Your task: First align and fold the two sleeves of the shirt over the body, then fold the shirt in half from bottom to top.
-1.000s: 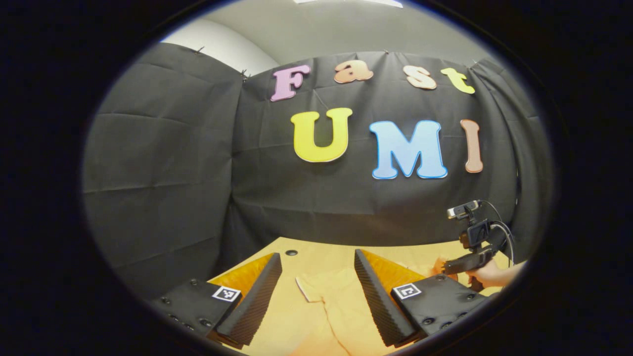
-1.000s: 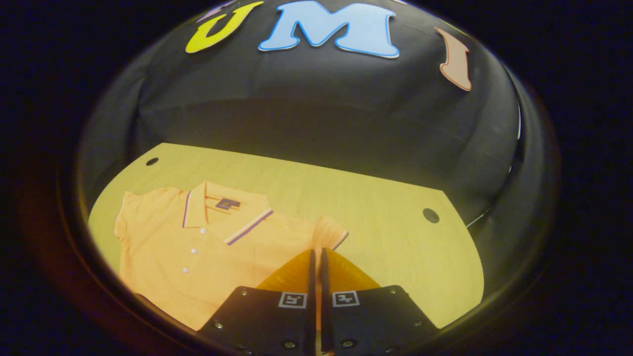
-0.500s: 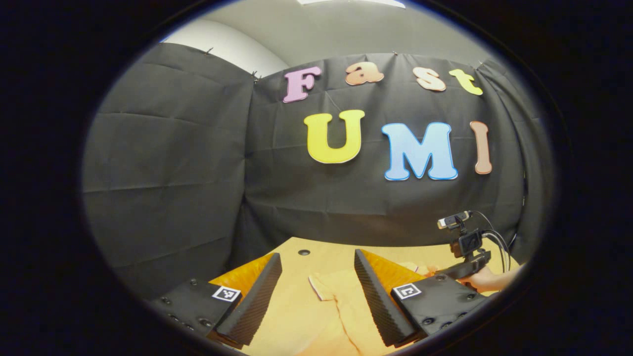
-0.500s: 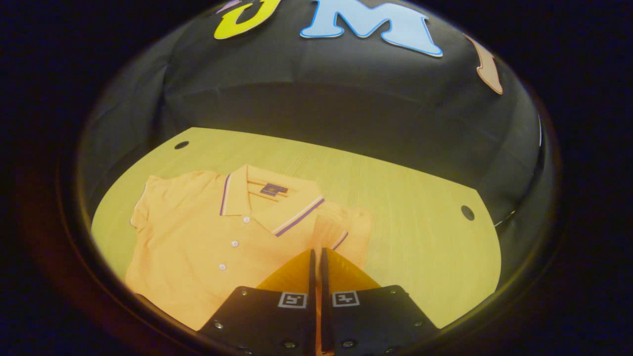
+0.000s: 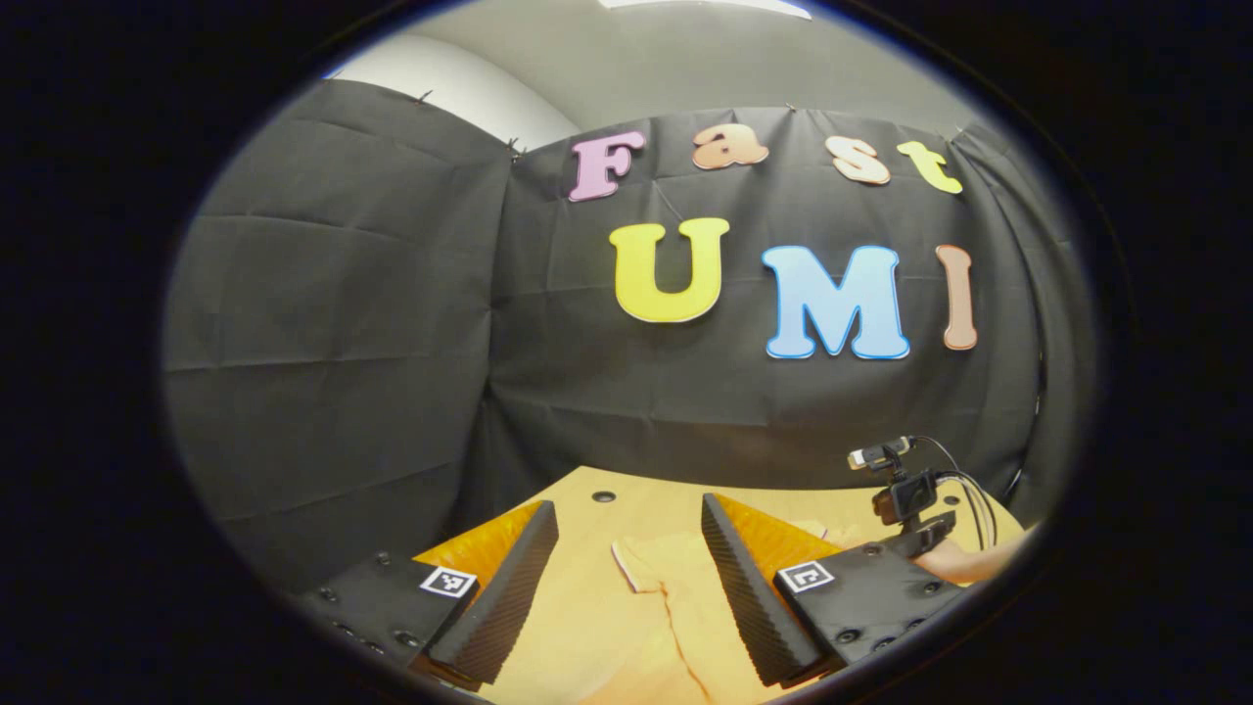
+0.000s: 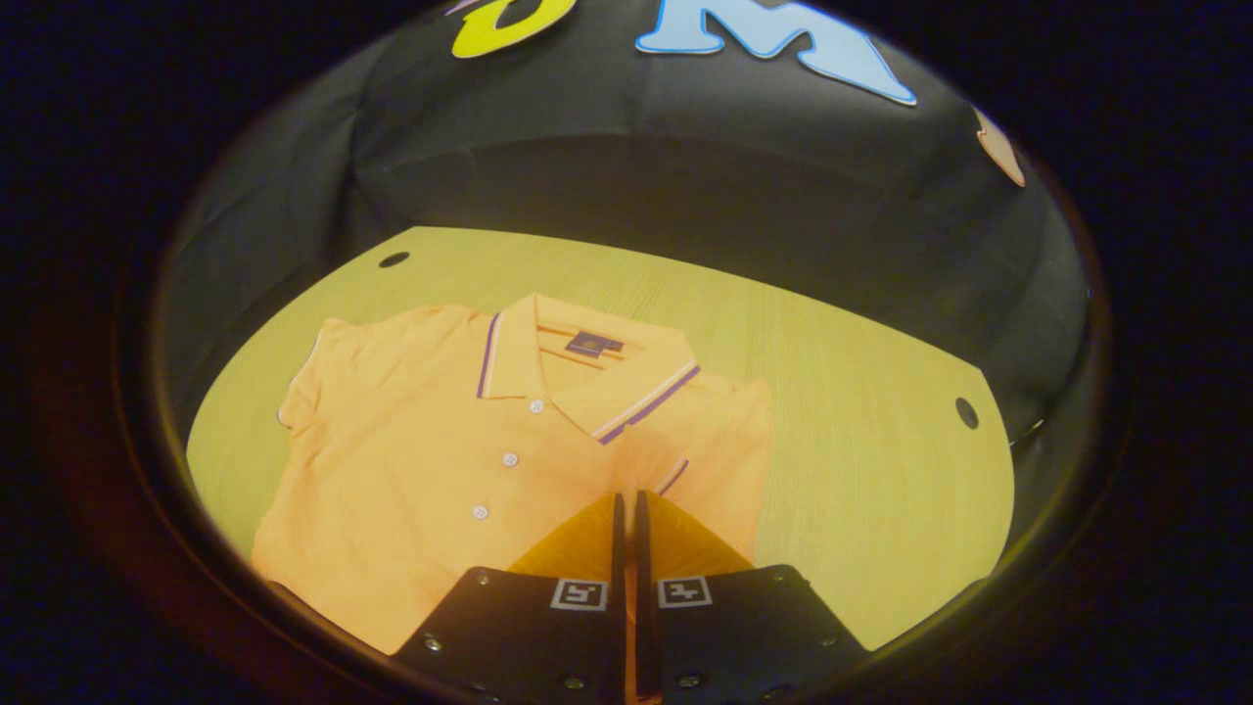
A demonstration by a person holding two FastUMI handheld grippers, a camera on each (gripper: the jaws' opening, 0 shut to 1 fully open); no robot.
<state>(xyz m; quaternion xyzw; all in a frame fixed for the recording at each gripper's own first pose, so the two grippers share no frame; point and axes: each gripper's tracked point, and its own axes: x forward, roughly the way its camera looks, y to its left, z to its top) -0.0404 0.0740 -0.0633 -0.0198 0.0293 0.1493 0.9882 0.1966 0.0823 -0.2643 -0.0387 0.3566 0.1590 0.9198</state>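
Over the last second the right hand-held gripper (image 6: 627,504) has carried the right sleeve (image 6: 675,460) inward over the shirt (image 6: 440,470), so the sleeve that earlier jutted out past the shoulder now lies doubled back beside the collar (image 6: 587,372), and the shirt has slid higher and more central in the right gripper view. Nearest in that view, the two fingers are pressed together with only a thin slit between them, clenched on the striped cuff edge of the sleeve, which emerges right at their tips. Beyond the tips the orange polo lies flat and face up on the desk (image 6: 861,470), its button placket running away to the left of the gripper, the left sleeve (image 6: 303,392) spread out at the far left, and a round hole (image 6: 966,412) in the desk top well off to the right. The left gripper view gives what the other cannot: the left hand-held gripper (image 5: 622,514) is released, its fingers set wide apart and held level above the desk, with a pale orange sleeve edge lying on the wood between and just past them, untouched. Farther off at the right of that view, the other gripper (image 5: 905,534) sits low over the shirt, a hand (image 5: 964,563) behind it, cables looping up from its top.
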